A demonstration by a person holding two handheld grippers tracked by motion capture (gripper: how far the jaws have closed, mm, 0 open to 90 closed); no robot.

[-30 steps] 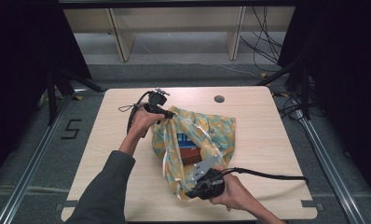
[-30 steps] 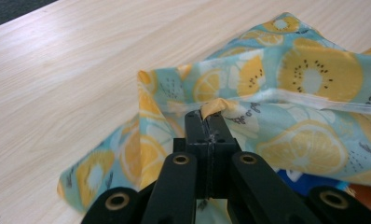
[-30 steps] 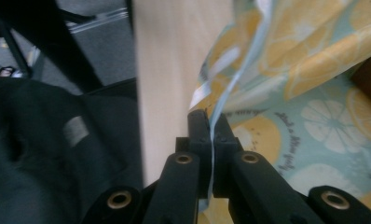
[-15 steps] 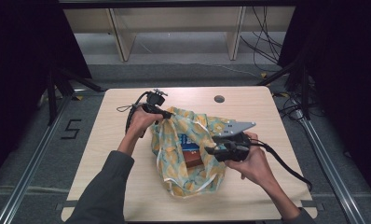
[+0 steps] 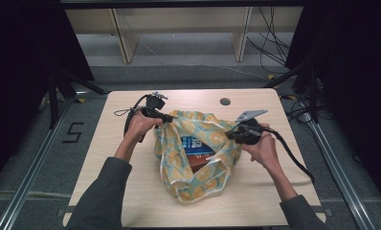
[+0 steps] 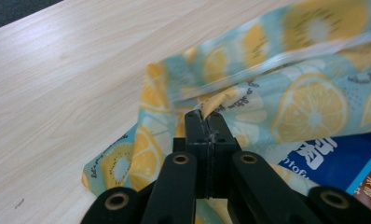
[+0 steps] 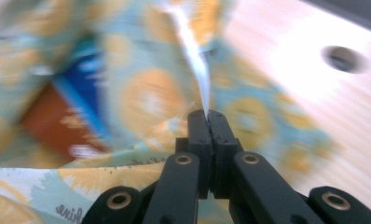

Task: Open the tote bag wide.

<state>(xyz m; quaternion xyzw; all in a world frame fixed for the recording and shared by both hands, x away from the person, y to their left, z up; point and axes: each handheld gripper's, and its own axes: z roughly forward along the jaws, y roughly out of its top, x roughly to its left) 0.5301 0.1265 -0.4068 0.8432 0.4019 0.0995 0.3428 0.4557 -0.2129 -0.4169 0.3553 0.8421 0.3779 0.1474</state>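
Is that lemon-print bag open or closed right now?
Open: the bag has its mouth pulled apart by the left gripper and right gripper, showing a box inside.

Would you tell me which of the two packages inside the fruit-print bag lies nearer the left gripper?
The blue package; the red-brown package lies beyond it, farther from the left gripper.

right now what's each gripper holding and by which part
Both hold the lemon-print bag: the left gripper is clamped on a yellow fold of its rim, the right gripper on the rim's pale edge at the opposite side.
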